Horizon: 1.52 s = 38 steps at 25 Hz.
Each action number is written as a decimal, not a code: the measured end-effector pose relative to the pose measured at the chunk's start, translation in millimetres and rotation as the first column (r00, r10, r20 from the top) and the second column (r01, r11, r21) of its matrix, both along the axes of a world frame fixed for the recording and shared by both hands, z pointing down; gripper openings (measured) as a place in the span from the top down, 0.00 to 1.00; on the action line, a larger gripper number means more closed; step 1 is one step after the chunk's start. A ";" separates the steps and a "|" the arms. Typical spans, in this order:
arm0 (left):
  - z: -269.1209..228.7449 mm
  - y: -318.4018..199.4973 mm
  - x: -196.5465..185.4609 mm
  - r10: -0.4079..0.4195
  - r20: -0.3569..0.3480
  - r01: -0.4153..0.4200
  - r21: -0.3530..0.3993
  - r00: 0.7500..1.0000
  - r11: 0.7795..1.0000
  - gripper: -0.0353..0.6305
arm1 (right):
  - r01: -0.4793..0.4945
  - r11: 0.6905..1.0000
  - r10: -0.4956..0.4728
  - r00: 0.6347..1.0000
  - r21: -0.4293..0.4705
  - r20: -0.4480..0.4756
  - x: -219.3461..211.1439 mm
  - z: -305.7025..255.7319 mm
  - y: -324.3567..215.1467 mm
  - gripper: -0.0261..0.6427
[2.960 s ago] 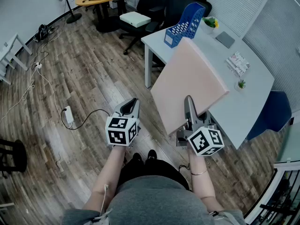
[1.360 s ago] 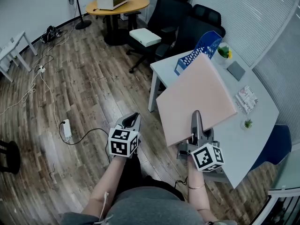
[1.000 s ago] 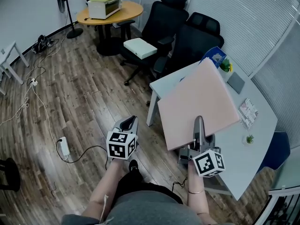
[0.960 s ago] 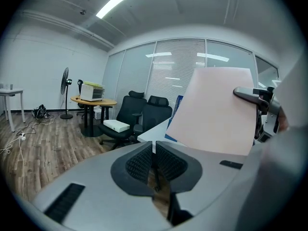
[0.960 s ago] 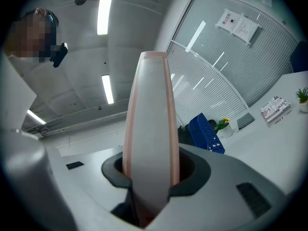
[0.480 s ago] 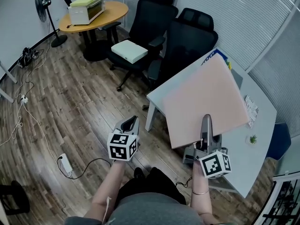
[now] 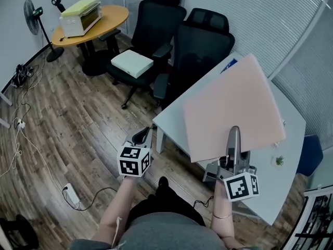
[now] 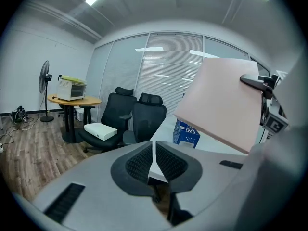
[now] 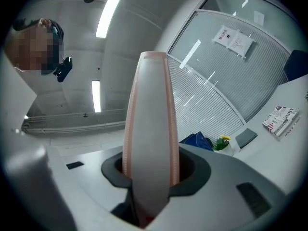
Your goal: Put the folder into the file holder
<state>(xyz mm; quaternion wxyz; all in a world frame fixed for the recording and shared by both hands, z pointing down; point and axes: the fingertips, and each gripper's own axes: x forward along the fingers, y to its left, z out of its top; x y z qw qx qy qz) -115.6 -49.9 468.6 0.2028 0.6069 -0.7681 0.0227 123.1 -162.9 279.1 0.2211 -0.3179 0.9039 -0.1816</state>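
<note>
– Right gripper (image 7: 235, 135): what does it hold?
– Its jaws are clamped on the lower edge of the pink folder (image 7: 229, 105), which is held in the air over the desk (image 7: 169, 123). The left gripper (image 7: 143, 136) hangs off the desk's near corner, jaws together, empty.
– Which step is this?
– Carrying, I judge; the folder is not in yet. The blue holder (image 7: 229, 64) peeks out behind the folder's top edge, probably near the desk's far edge.
– Next?
– Bring the folder over the holder, turn it edge-down, lower it in.

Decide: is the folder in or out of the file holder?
Out: the right gripper holds the folder aloft, apart from the file holder.
</note>
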 end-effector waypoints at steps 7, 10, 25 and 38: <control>-8.2 -62.5 -4.4 0.053 0.017 -0.053 0.003 0.998 0.999 0.89 | -0.022 1.000 0.021 0.999 0.011 0.042 2.9 -17.6 -32.5 0.72; -13.1 -87.5 -2.5 0.096 0.021 -0.096 0.005 0.995 0.995 0.89 | -0.052 0.998 0.051 0.997 0.023 0.050 8.4 -27.1 -38.3 0.72; -16.2 -183.6 -10.4 0.485 0.026 -0.486 0.000 0.874 0.874 0.89 | -0.478 0.876 0.473 0.877 0.063 0.085 10.1 -49.0 -21.3 0.72; -12.4 -198.3 -11.9 0.671 0.012 -0.671 0.003 0.741 0.741 0.89 | -0.700 0.711 0.698 0.714 0.070 0.059 5.5 -55.0 12.5 0.72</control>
